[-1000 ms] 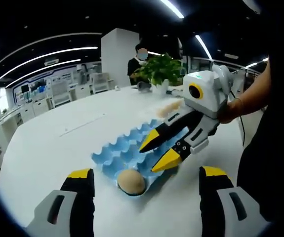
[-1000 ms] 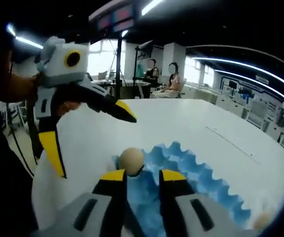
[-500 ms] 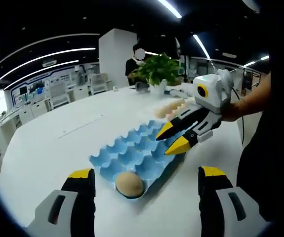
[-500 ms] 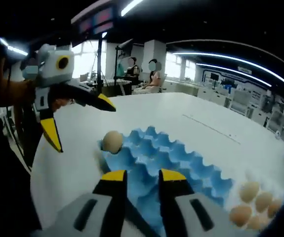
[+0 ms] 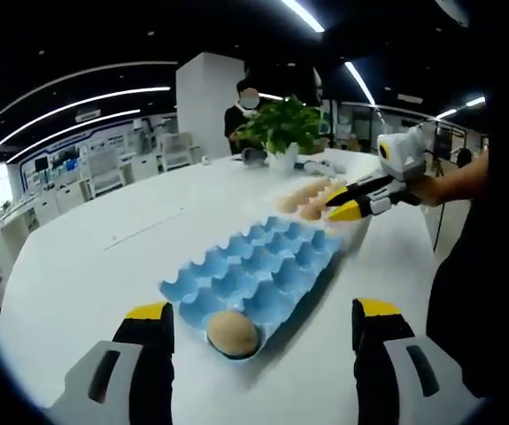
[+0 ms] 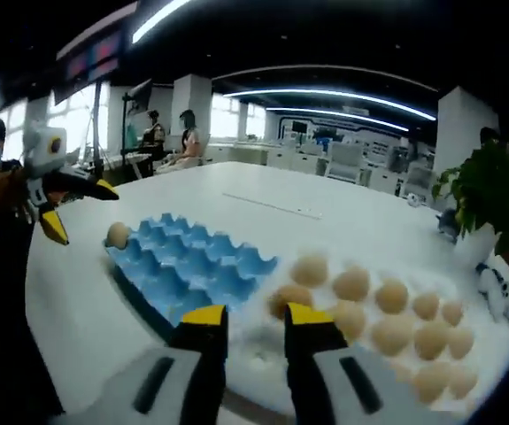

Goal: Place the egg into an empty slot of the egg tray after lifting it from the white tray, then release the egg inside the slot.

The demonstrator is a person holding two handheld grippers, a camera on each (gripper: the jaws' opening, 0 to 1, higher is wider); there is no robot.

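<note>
A blue egg tray (image 5: 254, 266) lies on the white table with one brown egg (image 5: 233, 330) in its nearest corner slot. My left gripper (image 5: 259, 312) hovers just in front of that corner, jaws wide open and holding nothing. Beyond the blue tray, several loose eggs (image 5: 307, 199) lie on the white tray (image 5: 353, 235), and my right gripper (image 5: 344, 202) reaches over them. In the right gripper view, my right gripper (image 6: 256, 315) stands narrowly open and holds nothing, right above the white tray (image 6: 263, 341), its tips next to the nearest egg (image 6: 291, 297). The blue tray (image 6: 183, 266) lies left of it.
A potted plant (image 5: 285, 124) stands at the table's far side, also beside the white tray (image 6: 489, 190). My left gripper (image 6: 81, 211) shows past the blue tray's filled corner (image 6: 118, 235). People sit in the background. Bare table surface lies left of the blue tray.
My right gripper has moved away from the blue tray's filled corner, across the tray to the loose eggs on the white tray. My left gripper and the slotted egg stay put.
</note>
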